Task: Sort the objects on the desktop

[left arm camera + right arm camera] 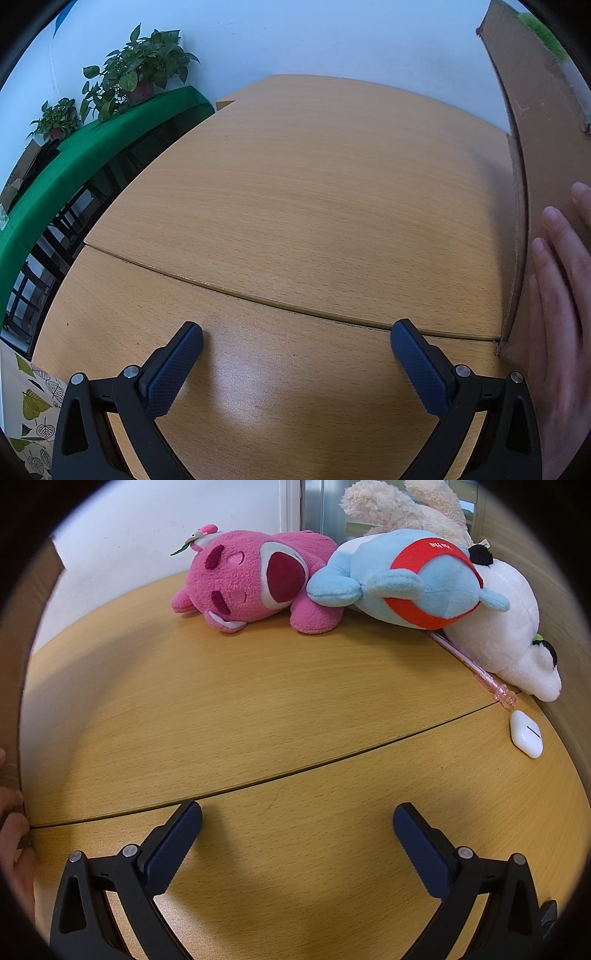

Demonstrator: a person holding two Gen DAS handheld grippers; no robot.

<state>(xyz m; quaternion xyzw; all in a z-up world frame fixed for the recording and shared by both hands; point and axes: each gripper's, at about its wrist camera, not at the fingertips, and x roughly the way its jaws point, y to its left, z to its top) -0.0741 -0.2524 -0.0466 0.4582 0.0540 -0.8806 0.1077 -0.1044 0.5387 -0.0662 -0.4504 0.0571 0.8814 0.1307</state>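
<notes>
Right wrist view: right gripper (297, 814) spread wide, nothing between the pads, poised low over bare wooden desk (258, 709). Task items grouped along the far edge, from 11 to 2 o'clock of the gripper: pink plush (251, 583) at 11 to 12 o'clock, blue and red plush (406, 579) at 1 o'clock and leaning on white plush (509, 627), cream plush (402, 506) behind at the top. Pink pen (476, 668) at 1 to 2 o'clock, long axis running from under the blue and red plush toward 4 o'clock, decorated cap end nearest the gripper. White earbud case (526, 734) at 2 o'clock, just beyond the pen's cap end, apart from it, long axis near parallel to the pen.

Left wrist view: left gripper (297, 332) likewise spread and empty, facing bare desk. Cardboard box (539, 155) standing at 2 to 3 o'clock, wall upright, a bare hand (561, 295) flat against it. No task item visible on this side.

Judgement: sorting not yet begun; every item nearer the right gripper. Earbud case probably the closest reach, at 2 o'clock, requiring jaws turned across its short axis. Box lies at 9 o'clock of the right gripper, so any carry likely runs right to left across the desk.
</notes>
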